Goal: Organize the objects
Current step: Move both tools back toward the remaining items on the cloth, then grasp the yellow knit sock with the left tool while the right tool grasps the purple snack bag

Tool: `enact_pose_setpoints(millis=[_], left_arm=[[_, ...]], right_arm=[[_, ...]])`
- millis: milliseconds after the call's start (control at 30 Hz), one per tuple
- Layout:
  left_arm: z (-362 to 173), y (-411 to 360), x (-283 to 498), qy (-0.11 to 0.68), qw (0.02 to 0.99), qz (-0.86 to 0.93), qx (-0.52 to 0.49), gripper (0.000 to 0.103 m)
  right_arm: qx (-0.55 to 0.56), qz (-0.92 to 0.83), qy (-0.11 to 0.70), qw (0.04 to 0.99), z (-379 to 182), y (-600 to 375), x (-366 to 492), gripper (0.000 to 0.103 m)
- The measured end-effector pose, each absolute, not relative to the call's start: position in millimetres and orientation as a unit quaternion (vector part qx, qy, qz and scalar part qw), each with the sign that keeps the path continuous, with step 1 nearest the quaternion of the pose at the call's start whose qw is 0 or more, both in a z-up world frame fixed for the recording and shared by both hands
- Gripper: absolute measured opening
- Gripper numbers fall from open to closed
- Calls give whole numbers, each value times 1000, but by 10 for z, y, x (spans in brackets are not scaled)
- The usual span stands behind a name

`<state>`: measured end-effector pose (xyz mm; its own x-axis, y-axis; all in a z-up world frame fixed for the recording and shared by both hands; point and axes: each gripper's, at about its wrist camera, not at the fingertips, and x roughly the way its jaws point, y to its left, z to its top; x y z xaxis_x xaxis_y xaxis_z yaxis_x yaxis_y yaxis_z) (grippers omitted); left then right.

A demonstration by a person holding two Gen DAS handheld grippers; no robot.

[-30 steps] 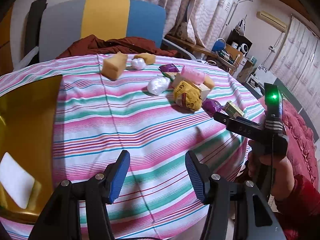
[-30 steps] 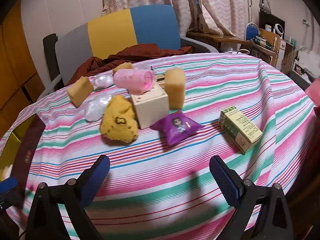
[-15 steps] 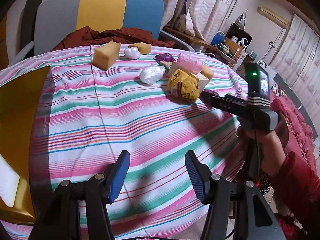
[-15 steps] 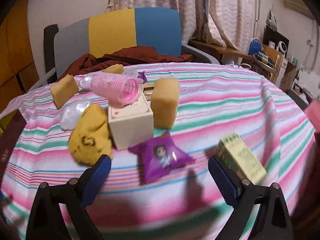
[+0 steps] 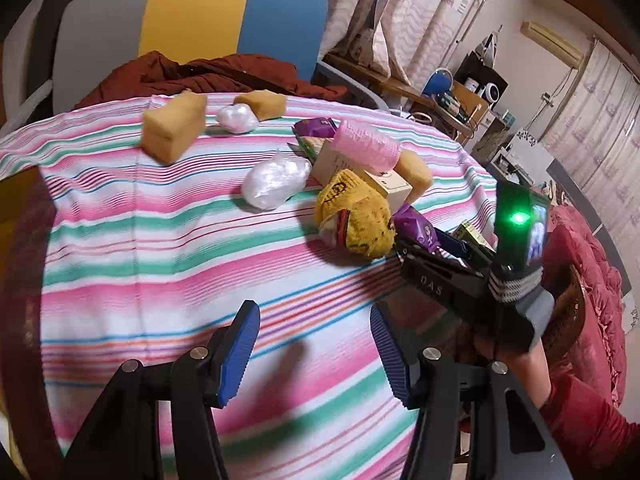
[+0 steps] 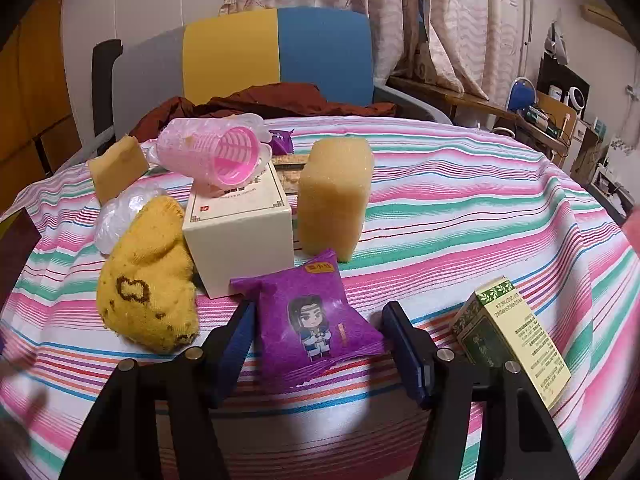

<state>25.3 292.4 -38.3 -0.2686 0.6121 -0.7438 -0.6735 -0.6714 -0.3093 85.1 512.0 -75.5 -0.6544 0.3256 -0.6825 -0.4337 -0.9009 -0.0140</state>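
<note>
Striped tablecloth [image 6: 460, 208] — three sponges [image 6: 334, 196], perhaps two purple packets [image 6: 316, 324].

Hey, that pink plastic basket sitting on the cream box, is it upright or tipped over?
Tipped over. The pink basket lies on its side atop the cream box, its open mouth facing the camera and showing the ribbed inside.

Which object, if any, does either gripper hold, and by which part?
Nothing is gripped yet. The right gripper is closing around the purple snack packet, one finger at each side edge; the left gripper is open over bare tablecloth.
</note>
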Motion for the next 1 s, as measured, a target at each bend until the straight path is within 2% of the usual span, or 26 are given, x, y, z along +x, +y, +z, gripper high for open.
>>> enact_pose_setpoints(millis=[100,233,367,700,733,800,833,1000], left_arm=[[-404,3089,172,34,405,792,-455,61],[-438,3300,-5,10,410,783,-468,76],[-476,3475,-159,-11,416,773,-479,76],[-652,3772,-349,12,422,769,-480,77],[-652,3795,-347,19,424,769,-478,76],[-643,3838,-304,37,432,770,-467,67],[-641,3846,-272,40,442,767,-463,56],[-609,3793,-116,65,451,780,-430,46]], right_arm=[[-357,907,72,213,-763,5110,848,62],[-355,907,70,216,-771,5088,863,62],[-354,907,74,215,-767,5095,865,62],[-351,908,74,215,-774,5099,863,62],[-351,908,74,215,-776,5098,862,62],[-352,908,72,217,-779,5093,857,62],[-352,908,71,217,-781,5088,855,62],[-351,908,70,218,-785,5088,856,62]])
